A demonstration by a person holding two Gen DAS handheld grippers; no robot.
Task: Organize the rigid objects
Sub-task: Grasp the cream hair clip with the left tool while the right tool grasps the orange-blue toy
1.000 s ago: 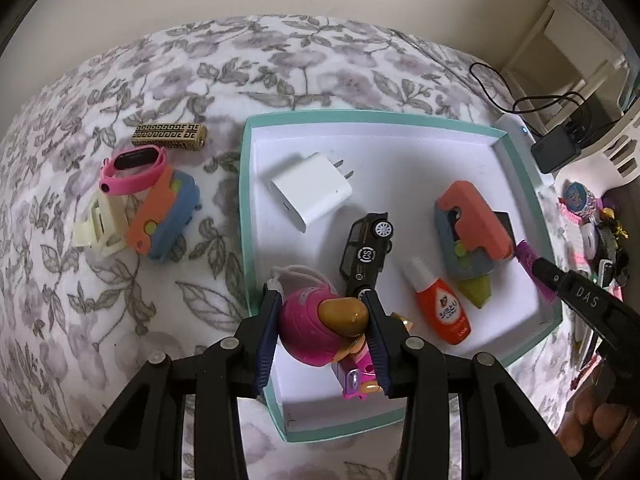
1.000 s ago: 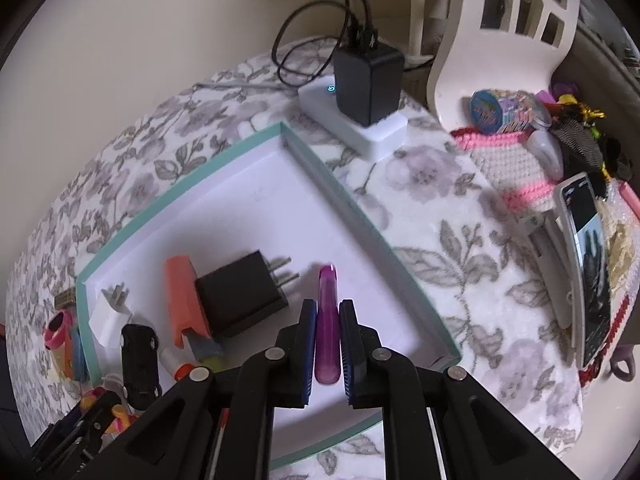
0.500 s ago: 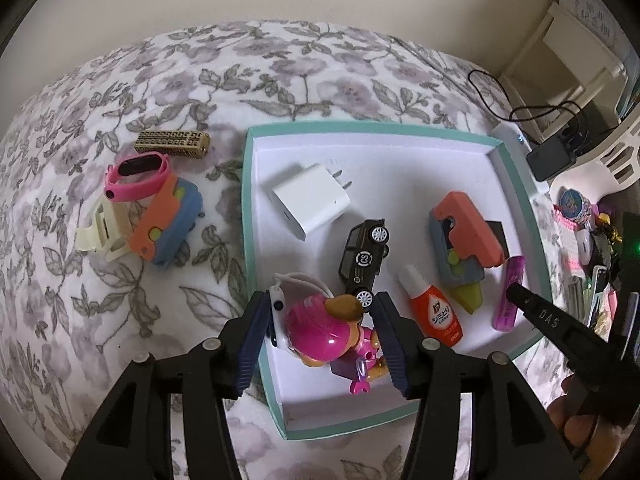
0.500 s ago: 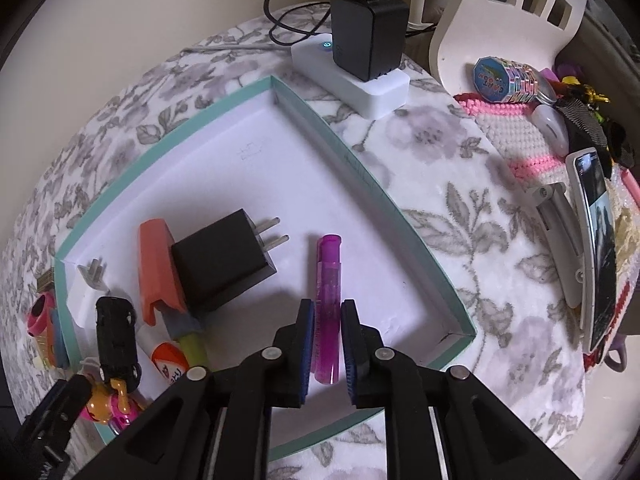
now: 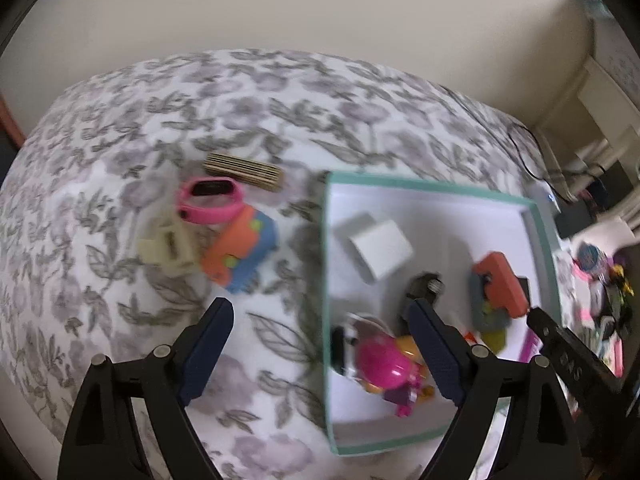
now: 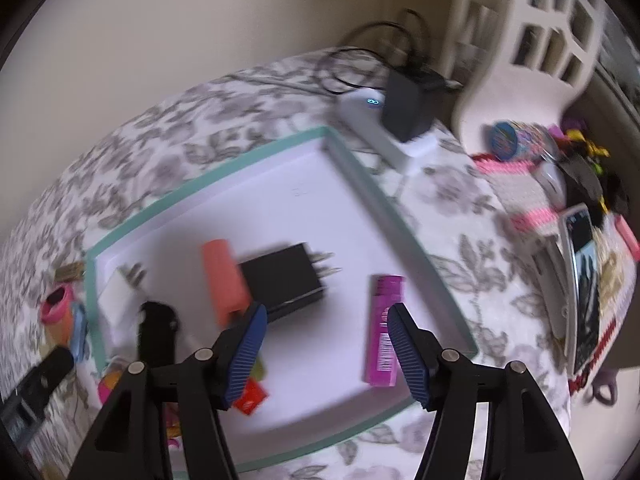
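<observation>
A teal-rimmed white tray (image 5: 424,189) (image 6: 208,176) lies on a floral cloth. My left gripper (image 5: 320,326) hangs over the tray's left rim with its jaws opening. The pink toy figure (image 5: 380,368) lies loose in the tray beside the right finger, free of the pads. My right gripper (image 6: 325,316) is also opening, and the purple tube (image 6: 383,330) rests on the tray floor just inside its right finger, untouched. Also in the tray are a white charger (image 5: 380,252), a black toy car (image 5: 424,292), a black charger (image 6: 286,280) and an orange-topped piece (image 6: 224,280).
Left of the tray lie a pink watch (image 5: 212,200), an orange-and-blue piece (image 5: 244,252), a cream clip (image 5: 168,248) and a gold-and-black bar (image 5: 244,170). A power strip with a black adapter (image 6: 404,112), a white chair (image 6: 532,40) and a phone (image 6: 584,272) crowd the right side.
Both grippers went from shut to open and rose. The toy figure and the purple tube were let go into the tray. The left gripper shifted left over the tray's rim.
</observation>
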